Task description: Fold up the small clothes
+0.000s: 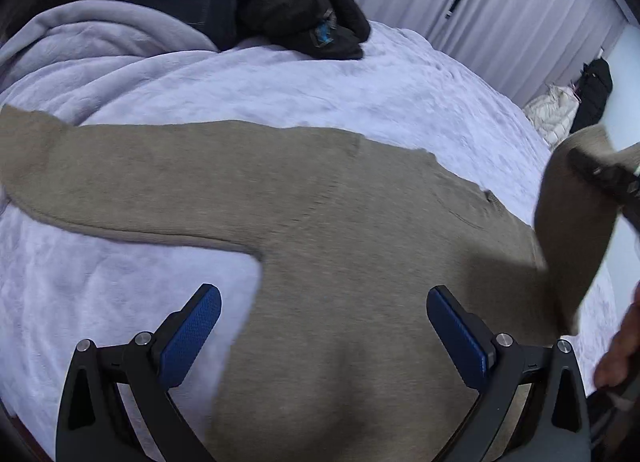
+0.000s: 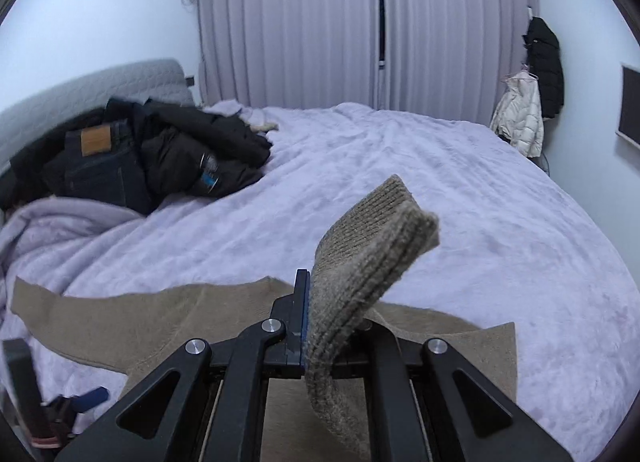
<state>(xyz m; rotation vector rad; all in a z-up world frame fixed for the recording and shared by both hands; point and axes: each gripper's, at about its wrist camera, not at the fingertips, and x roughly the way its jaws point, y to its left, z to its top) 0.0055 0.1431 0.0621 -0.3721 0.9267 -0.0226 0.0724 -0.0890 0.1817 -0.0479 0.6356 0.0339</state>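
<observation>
Beige sweater (image 1: 340,221) is spread flat on the lilac blanket (image 1: 280,85), one sleeve (image 1: 100,181) laid out to the side. The other sleeve's ribbed cuff (image 2: 360,274) is clamped in the right gripper (image 2: 310,326), jaws shut together on the knit, cuff lifted clear of the bed. Left gripper (image 1: 324,338) is held over the sweater's body, jaws wide apart, nothing between them. Dark clothes (image 2: 152,157) are piled at the far end of the bed.
</observation>
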